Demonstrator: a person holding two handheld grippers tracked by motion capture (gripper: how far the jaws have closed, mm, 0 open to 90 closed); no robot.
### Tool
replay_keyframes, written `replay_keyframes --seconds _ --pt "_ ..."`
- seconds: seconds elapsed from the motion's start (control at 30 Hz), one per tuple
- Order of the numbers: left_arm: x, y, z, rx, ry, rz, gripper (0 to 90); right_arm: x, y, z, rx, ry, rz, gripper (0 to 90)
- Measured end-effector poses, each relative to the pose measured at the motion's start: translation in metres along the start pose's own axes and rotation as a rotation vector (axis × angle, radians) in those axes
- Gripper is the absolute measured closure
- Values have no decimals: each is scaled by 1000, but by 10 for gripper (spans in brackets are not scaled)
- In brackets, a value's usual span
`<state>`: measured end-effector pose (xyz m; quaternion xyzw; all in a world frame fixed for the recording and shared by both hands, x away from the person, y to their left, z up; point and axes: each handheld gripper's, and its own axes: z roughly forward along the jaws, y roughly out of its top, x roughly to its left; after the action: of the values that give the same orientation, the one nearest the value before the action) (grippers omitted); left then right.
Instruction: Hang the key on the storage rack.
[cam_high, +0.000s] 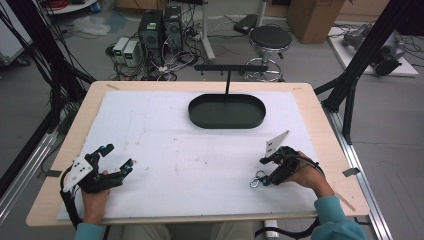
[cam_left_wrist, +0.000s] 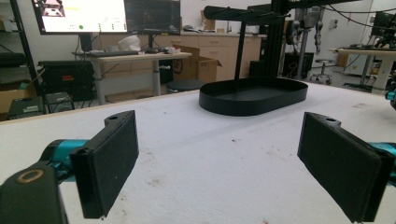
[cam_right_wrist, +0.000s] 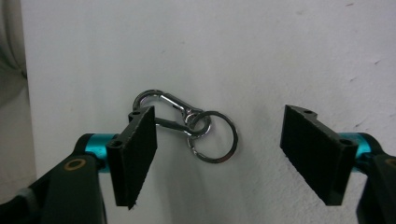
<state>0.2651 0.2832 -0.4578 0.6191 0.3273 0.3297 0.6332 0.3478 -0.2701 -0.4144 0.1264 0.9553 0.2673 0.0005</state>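
The right gripper (cam_right_wrist: 217, 154) hung over a metal key clip (cam_right_wrist: 187, 123) on the white table cover (cam_high: 200, 165), its jaws partly open with the clip and its ring between them, the pads not yet pressing. One pad (cam_right_wrist: 135, 158) overlapped the clasp end. A clean pickup likely called for centring on the ring and lowering the pads to the cover before squeezing. The left gripper (cam_high: 117, 157) rested wide open and empty near the table's front edge. A black oval tray (cam_high: 227, 122) under a hanging rack (cam_high: 227, 67) stood well beyond.
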Motion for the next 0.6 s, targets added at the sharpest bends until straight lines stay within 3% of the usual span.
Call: replay_keyframes --seconds 0.23,0.6 --pt "0 0 0 -1 1 -2 128 -1 0 4 40 32 -25 377" --pt "0 0 0 -3 1 -6 128 -1 0 5 50 44 -40 514"
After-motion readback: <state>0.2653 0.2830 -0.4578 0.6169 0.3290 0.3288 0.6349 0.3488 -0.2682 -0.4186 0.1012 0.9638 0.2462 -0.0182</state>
